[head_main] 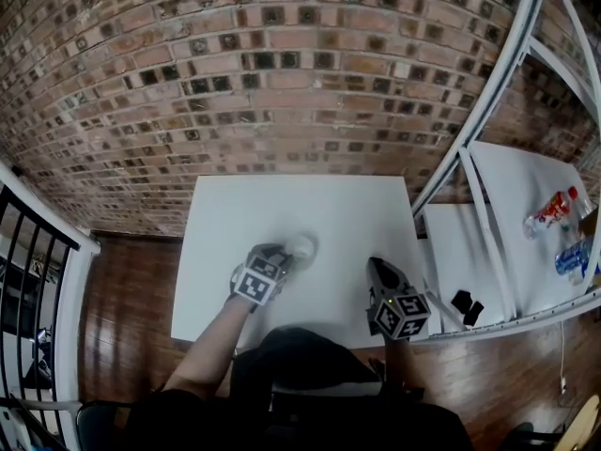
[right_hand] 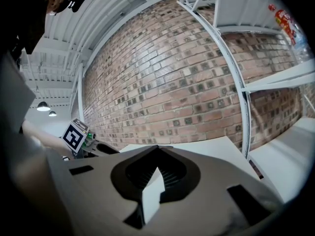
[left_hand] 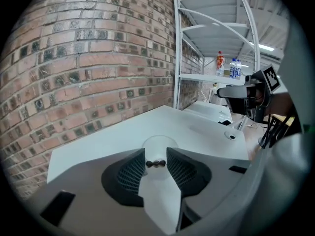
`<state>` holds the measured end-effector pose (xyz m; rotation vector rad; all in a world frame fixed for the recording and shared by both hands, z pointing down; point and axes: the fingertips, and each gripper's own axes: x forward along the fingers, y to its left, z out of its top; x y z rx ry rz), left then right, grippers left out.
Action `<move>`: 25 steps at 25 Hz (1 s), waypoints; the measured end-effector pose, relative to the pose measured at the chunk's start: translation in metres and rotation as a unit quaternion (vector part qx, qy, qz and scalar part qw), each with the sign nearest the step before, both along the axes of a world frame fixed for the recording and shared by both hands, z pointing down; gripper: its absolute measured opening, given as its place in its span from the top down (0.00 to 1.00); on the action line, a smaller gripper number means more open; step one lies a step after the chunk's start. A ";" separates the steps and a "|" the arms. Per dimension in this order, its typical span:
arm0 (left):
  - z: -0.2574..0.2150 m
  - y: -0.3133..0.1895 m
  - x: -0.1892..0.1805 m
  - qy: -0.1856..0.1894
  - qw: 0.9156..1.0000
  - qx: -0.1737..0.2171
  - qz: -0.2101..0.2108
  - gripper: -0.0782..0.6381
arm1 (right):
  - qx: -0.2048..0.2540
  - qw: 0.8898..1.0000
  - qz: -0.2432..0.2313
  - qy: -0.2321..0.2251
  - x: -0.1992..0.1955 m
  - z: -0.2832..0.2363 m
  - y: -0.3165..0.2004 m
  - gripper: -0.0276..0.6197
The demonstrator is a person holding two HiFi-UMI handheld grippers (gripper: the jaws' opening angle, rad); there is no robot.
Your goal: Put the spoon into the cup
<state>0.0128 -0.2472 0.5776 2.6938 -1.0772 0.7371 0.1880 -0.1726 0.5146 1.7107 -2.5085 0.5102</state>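
Note:
A small white cup (head_main: pixel 302 245) stands on the white table (head_main: pixel 310 205), left of its middle. My left gripper (head_main: pixel 285 255) sits just in front of it. In the left gripper view the cup (left_hand: pixel 159 142) shows just past the tips of the left gripper (left_hand: pixel 156 152), whose jaws stand apart, and it looks wider than the gap. My right gripper (head_main: pixel 379 267) rests near the table's front right corner. In its own view the right gripper (right_hand: pixel 158 149) has its jaws together with nothing in them. No spoon shows in any view.
A white metal shelf rack (head_main: pixel 488 101) stands right of the table, with bottles (head_main: pixel 552 210) on its board and black items (head_main: pixel 467 304) lower down. A brick wall (head_main: pixel 235 73) runs behind the table. A black railing (head_main: pixel 28 280) is at the left, over wooden floor.

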 end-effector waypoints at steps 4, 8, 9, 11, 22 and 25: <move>-0.020 0.007 -0.001 0.019 1.000 0.021 0.007 0.62 | 0.002 1.000 -0.010 0.001 -0.008 -0.003 0.000 0.95; -0.036 0.016 -0.013 0.042 0.998 0.042 0.001 0.62 | 0.007 1.000 -0.022 0.003 -0.021 -0.007 0.004 0.95; -0.040 0.019 -0.018 0.050 0.998 0.047 -0.002 0.62 | 0.007 1.000 -0.025 0.003 -0.024 -0.006 0.006 0.95; -0.045 0.025 -0.030 0.064 0.996 0.054 -0.013 0.62 | 0.003 1.000 -0.029 0.002 -0.029 -0.003 0.010 0.95; -0.104 0.067 -0.127 0.192 0.964 0.124 -0.138 0.80 | 0.030 0.998 -0.052 -0.003 -0.049 -0.013 0.029 0.95; -0.118 0.083 -0.155 0.218 0.948 0.149 -0.177 0.86 | 0.044 0.998 -0.049 -0.010 -0.050 -0.023 0.034 0.95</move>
